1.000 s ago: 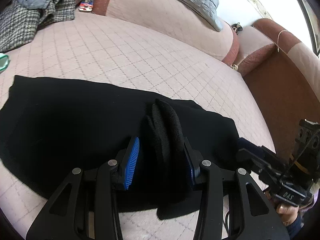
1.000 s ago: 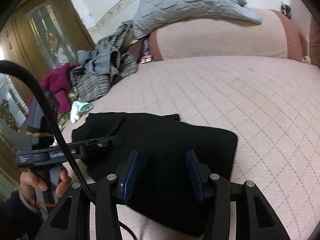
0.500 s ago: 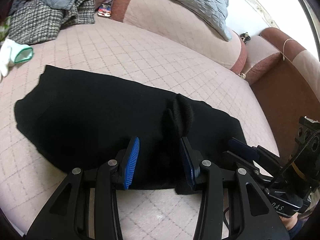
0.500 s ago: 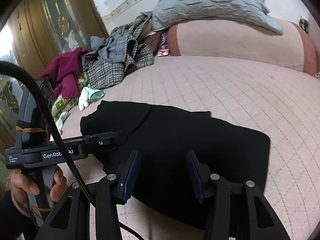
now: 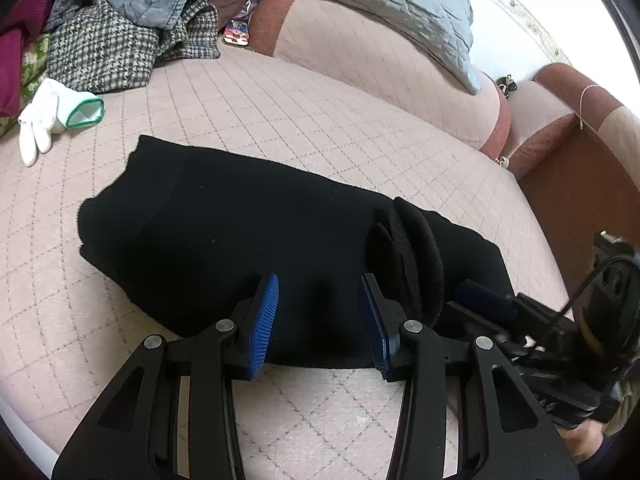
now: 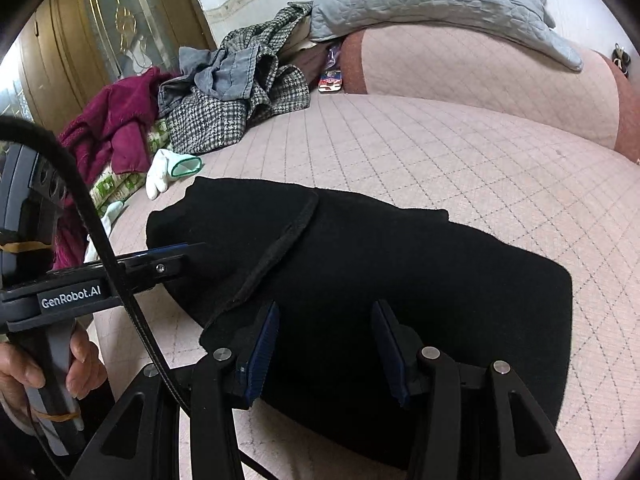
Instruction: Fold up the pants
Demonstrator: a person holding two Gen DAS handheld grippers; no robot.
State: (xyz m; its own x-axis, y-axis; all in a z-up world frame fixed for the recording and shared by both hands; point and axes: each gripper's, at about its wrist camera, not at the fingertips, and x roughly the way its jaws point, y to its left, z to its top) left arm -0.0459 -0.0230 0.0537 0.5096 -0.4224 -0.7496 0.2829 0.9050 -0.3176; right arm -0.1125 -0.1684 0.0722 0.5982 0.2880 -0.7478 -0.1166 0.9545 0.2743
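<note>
The black pants (image 5: 248, 240) are spread flat on the pink quilted bed (image 5: 304, 112), folded into a long dark shape, with a raised fold of cloth (image 5: 412, 252) standing up towards one end. In the left wrist view the left tongs (image 5: 320, 312) are held wide apart above the near edge of the pants; between the blue pads (image 5: 264, 320) only the flat cloth is seen and nothing is gripped. The raised fold lies just beside the outer face of the right-hand pad; whether they touch cannot be told. In the right wrist view the right tongs (image 6: 326, 344) are likewise spread wide over the pants (image 6: 400, 272), with nothing clasped. There the left tongs (image 6: 188, 248) are seen from the side, at the edge of the cloth near a seam (image 6: 276, 248); contact cannot be told. A white glove (image 5: 52, 116), a heap of clothes (image 5: 132, 28) and a grey pillow (image 5: 380, 4) lie further back on the bed
</note>
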